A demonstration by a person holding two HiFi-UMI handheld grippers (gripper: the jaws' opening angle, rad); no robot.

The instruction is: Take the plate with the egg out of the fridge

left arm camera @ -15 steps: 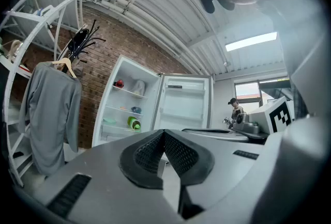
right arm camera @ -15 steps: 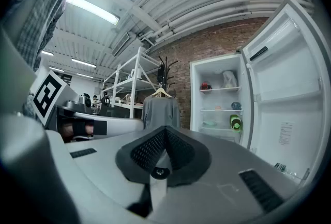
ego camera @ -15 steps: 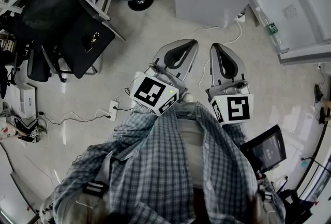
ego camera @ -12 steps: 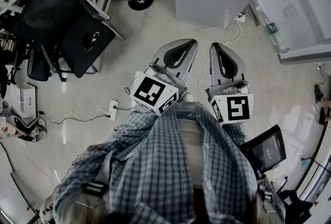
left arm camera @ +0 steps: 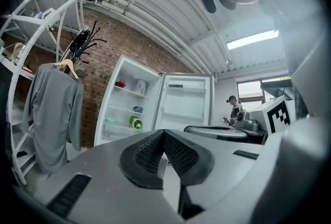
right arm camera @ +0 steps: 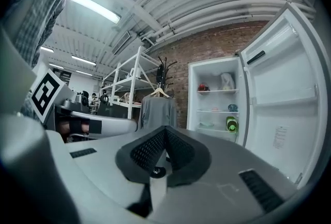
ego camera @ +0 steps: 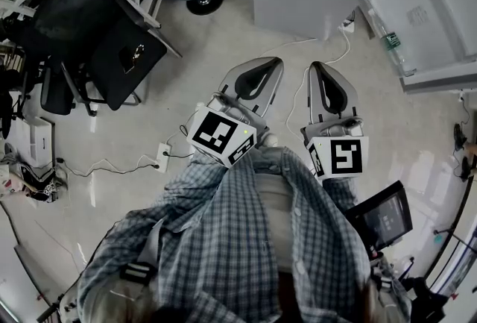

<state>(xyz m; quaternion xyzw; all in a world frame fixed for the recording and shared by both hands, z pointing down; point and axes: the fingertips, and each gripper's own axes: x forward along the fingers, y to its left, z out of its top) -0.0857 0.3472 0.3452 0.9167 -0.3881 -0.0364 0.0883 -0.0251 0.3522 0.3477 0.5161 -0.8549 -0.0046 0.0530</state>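
The left tongs [left arm camera: 164, 133] and the right tongs [right arm camera: 165, 129] are both closed and hold nothing. The fridge [right arm camera: 214, 101] stands open ahead. On its shelf a pale plate [right arm camera: 207, 125] lies beside a green bottle [right arm camera: 231, 124].

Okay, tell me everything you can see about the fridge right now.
The fridge is white, tall and upright, and it stands against a brick wall. Its door is swung wide open to the right in the right gripper view, showing the white inner lining. Inside, the top shelf holds a red item and a pale bag. The shelf below holds a blue item, and lower down is a green bottle. Anything smaller is too far away to tell.
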